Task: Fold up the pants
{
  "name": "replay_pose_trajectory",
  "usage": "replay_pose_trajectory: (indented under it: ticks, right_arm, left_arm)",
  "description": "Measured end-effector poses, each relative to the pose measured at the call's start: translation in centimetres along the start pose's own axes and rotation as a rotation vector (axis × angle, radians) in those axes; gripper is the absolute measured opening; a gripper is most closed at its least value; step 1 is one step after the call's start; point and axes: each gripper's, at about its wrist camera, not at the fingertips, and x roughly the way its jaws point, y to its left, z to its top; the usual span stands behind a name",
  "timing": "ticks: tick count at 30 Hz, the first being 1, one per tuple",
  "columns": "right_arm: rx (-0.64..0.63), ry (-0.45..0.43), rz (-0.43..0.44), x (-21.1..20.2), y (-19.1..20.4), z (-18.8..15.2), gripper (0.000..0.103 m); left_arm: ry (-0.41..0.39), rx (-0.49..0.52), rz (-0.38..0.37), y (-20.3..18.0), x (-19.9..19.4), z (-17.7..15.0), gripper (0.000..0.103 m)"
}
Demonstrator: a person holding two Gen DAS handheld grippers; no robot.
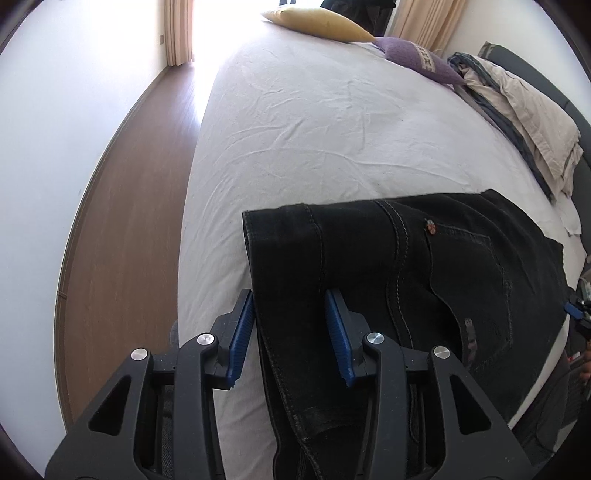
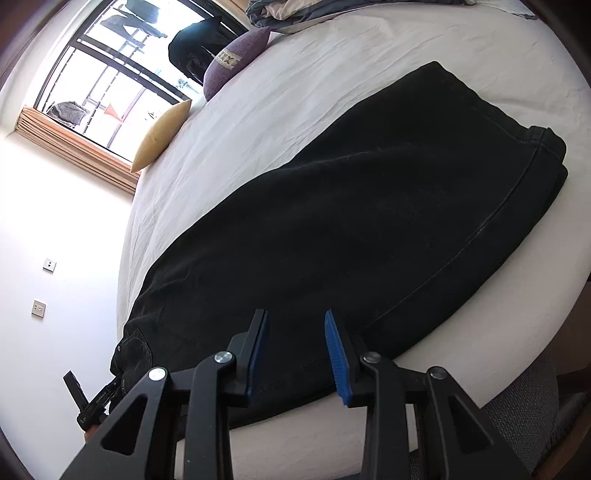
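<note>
Black jeans (image 1: 424, 280) lie flat on a white bed (image 1: 314, 122), legs stacked one on the other. In the left wrist view the waist and back pocket are near me. My left gripper (image 1: 290, 299) is open, its blue pads straddling the waistband edge without closing on it. In the right wrist view the jeans (image 2: 351, 221) stretch diagonally to the hems at the right. My right gripper (image 2: 295, 317) is open just above the jeans' near edge, holding nothing. The left gripper (image 2: 92, 402) shows at the lower left there.
A yellow pillow (image 1: 321, 22) and a purple cushion (image 1: 413, 55) sit at the bed's far end. A pile of beige and grey bedding (image 1: 524, 114) lies along the right side. Wooden floor (image 1: 129, 229) runs left of the bed. A grey chair (image 2: 524, 413) stands by the near edge.
</note>
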Motion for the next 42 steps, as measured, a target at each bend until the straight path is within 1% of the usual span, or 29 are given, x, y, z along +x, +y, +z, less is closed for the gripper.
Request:
replay_pose_trajectory:
  ticks: [1, 2, 3, 4, 5, 6, 7, 9, 11, 13, 15, 17, 18, 21, 23, 24, 25, 26, 27, 28, 30, 31, 33, 35, 36, 38, 39, 40, 42]
  right_arm:
    - [0.0, -0.008, -0.003, -0.2, 0.1, 0.1, 0.035]
    - [0.008, -0.011, -0.01, -0.3, -0.1, 0.2, 0.035]
    - [0.016, -0.014, -0.016, -0.4, -0.2, 0.3, 0.035]
    - [0.017, -0.019, -0.018, -0.5, -0.2, 0.4, 0.035]
    - [0.011, -0.025, -0.013, -0.5, 0.1, 0.5, 0.035]
    - [0.002, -0.026, -0.006, -0.6, 0.4, 0.6, 0.035]
    - [-0.008, -0.026, 0.0, -0.5, 0.9, 0.6, 0.035]
    - [-0.026, -0.022, 0.012, -0.3, 1.8, 0.7, 0.035]
    - [-0.035, -0.017, 0.023, -0.1, 2.4, 0.6, 0.035]
    - [-0.036, -0.01, 0.026, 0.1, 2.6, 0.4, 0.035]
    - [-0.031, -0.004, 0.021, 0.1, 2.5, 0.2, 0.035]
    - [-0.019, -0.006, 0.01, 0.0, 2.0, 0.1, 0.035]
    - [-0.01, -0.008, 0.006, -0.2, 1.8, 0.1, 0.035]
    - [-0.001, -0.029, -0.007, -1.0, 1.1, 0.3, 0.035]
    - [0.011, -0.042, -0.013, -1.4, 0.5, 0.4, 0.035]
    - [0.013, -0.049, -0.014, -1.6, 0.4, 0.4, 0.035]
    - [0.014, -0.054, -0.017, -1.8, 0.2, 0.4, 0.035]
    - [0.015, -0.055, -0.018, -1.8, 0.1, 0.4, 0.035]
    - [0.015, -0.054, -0.016, -1.8, 0.1, 0.3, 0.035]
    - [0.014, -0.053, -0.015, -1.8, 0.0, 0.3, 0.035]
    - [0.02, -0.049, -0.011, -1.5, -0.1, 0.4, 0.035]
    - [0.022, -0.048, -0.006, -1.3, -0.1, 0.5, 0.035]
    - [0.021, -0.045, -0.002, -1.3, -0.2, 0.5, 0.035]
    - [0.027, -0.051, -0.008, -1.7, -0.6, 0.5, 0.035]
    - [0.034, -0.061, -0.012, -2.3, -1.0, 0.6, 0.035]
    - [0.059, -0.092, -0.032, -3.5, -2.2, 0.8, 0.048]
    - [0.08, -0.112, -0.043, -4.3, -3.0, 0.9, 0.052]
    - [0.105, -0.132, -0.051, -4.9, -3.9, 1.2, 0.057]
    - [0.146, -0.167, -0.063, -6.1, -5.4, 1.6, 0.057]
  left_arm:
    - [0.017, 0.024, 0.01, 0.0, -0.6, -0.5, 0.046]
    - [0.016, 0.037, 0.041, 0.4, -1.3, -1.0, 0.063]
    - [0.014, 0.037, 0.067, 1.0, -2.1, -1.4, 0.072]
    - [0.011, 0.025, 0.103, 1.7, -2.8, -1.4, 0.076]
    - [-0.006, 0.017, 0.176, 2.0, -3.8, -1.2, 0.073]
    - [-0.041, 0.013, 0.205, 2.1, -5.0, -0.8, 0.072]
    - [-0.083, 0.002, 0.176, 1.9, -6.2, 0.0, 0.072]
    - [-0.14, 0.004, 0.053, 0.1, -7.7, 1.7, 0.072]
    - [-0.139, 0.08, -0.061, -3.3, -7.1, 3.2, 0.072]
    - [-0.095, 0.149, -0.149, -6.3, -4.6, 4.2, 0.072]
    - [-0.025, 0.152, -0.204, -7.7, -0.9, 4.9, 0.062]
    - [0.043, 0.148, -0.171, -8.1, 3.3, 5.3, 0.047]
    - [0.048, 0.143, -0.144, -7.7, 5.0, 5.4, 0.04]
    - [0.008, 0.001, -0.216, -4.8, 6.0, 6.7, 0.033]
    - [0.008, -0.029, -0.19, -3.9, 6.6, 7.3, 0.017]
    - [0.012, -0.034, -0.195, -3.8, 6.6, 7.5, 0.017]
    - [0.008, -0.027, -0.165, -4.3, 6.1, 7.8, 0.017]
    - [-0.011, 0.005, -0.117, -5.2, 5.0, 8.1, 0.017]
    - [-0.045, 0.053, -0.112, -6.7, 3.8, 8.4, 0.017]
    - [-0.067, 0.081, -0.166, -8.0, 2.2, 8.6, 0.017]
    - [-0.046, 0.158, -0.293, -11.6, 1.6, 8.5, 0.017]
    - [-0.022, 0.226, -0.308, -13.6, 2.0, 8.1, 0.017]
    - [0.044, 0.308, -0.28, -16.2, 4.8, 7.3, 0.017]
    - [0.102, 0.285, -0.245, -16.0, 8.6, 7.0, 0.017]
    - [0.092, 0.243, -0.293, -15.2, 9.6, 7.3, 0.017]
    - [0.102, 0.124, -0.331, -13.3, 10.6, 8.7, 0.004]
    - [0.079, 0.106, -0.305, -12.7, 10.5, 9.4, 0.004]
    - [0.044, 0.111, -0.205, -12.4, 10.2, 10.1, 0.004]
    - [-0.002, 0.069, -0.101, -11.5, 9.4, 11.3, 0.004]
